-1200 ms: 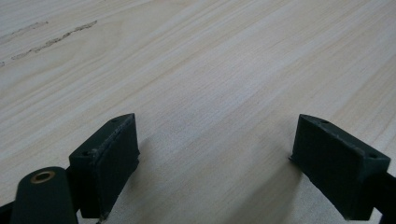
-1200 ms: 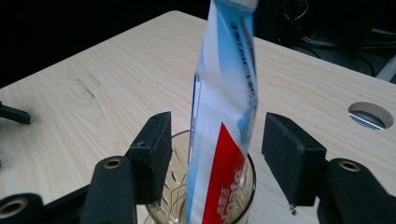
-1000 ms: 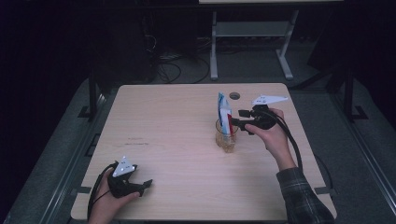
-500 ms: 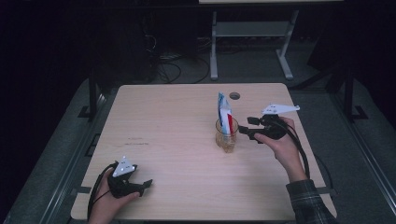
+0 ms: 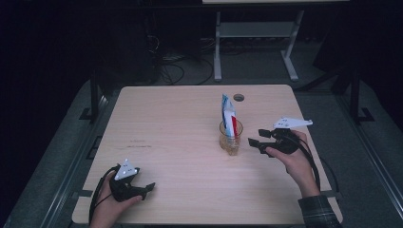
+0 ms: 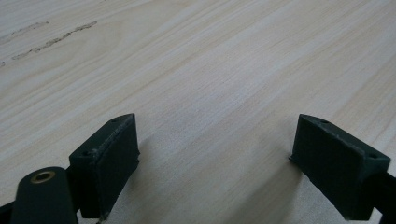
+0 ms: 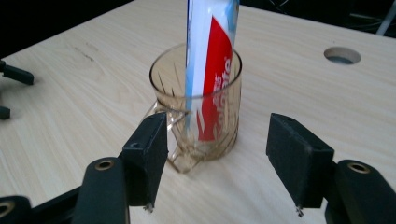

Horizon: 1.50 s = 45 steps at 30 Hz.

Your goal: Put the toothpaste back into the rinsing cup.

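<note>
A clear amber glass mug (image 5: 231,140) stands upright right of centre on the wooden table (image 5: 180,118). A red, white and blue toothpaste tube (image 5: 228,114) stands upright in it. My right gripper (image 5: 254,144) hovers just right of the mug and points at it. It is open, its jaws have just been opening a little further, and nothing is between them. In the right gripper view the mug (image 7: 205,121) and tube (image 7: 210,56) stand a short way beyond the open right gripper (image 7: 219,154). My left gripper (image 5: 148,189) rests open at the near left corner. In its own view the left gripper (image 6: 215,154) spans bare wood.
A round cable hole (image 5: 238,97) lies in the table behind the mug. Beyond the far edge stand a metal frame (image 5: 256,33) and loose cables (image 5: 176,71) on the dark floor. The mug's handle (image 7: 161,116) points toward the table's near left.
My right gripper has drawn back from the top of the toothpaste tube, moving right and down, and now hangs beside the mug. The left gripper has not moved.
</note>
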Available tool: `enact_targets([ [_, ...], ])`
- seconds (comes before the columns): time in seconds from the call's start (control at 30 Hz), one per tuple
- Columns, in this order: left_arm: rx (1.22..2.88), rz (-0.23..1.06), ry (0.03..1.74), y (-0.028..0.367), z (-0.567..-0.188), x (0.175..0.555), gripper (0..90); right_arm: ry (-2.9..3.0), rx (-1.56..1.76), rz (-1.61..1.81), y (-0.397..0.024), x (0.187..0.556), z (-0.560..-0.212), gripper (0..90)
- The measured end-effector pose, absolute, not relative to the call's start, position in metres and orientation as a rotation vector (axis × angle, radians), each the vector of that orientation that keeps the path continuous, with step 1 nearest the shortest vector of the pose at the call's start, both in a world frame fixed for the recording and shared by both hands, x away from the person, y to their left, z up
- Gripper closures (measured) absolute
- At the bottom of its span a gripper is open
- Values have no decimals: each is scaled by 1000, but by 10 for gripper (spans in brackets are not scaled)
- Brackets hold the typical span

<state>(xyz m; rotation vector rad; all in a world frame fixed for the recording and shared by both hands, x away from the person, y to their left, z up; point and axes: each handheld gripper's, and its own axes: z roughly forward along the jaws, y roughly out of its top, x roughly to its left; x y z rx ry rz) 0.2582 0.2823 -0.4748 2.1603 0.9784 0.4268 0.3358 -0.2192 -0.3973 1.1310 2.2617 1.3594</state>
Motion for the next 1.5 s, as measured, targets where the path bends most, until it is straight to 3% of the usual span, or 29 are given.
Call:
enact_targets([
  [0.93, 2159, 430, 978, 283, -475, 258, 137, 2328, 1225, 1236, -249, 266, -447, 309],
  [1.5, 2156, 431, 981, 282, -475, 258, 137, 2341, 1251, 1078, -256, 244, -466, 244],
])
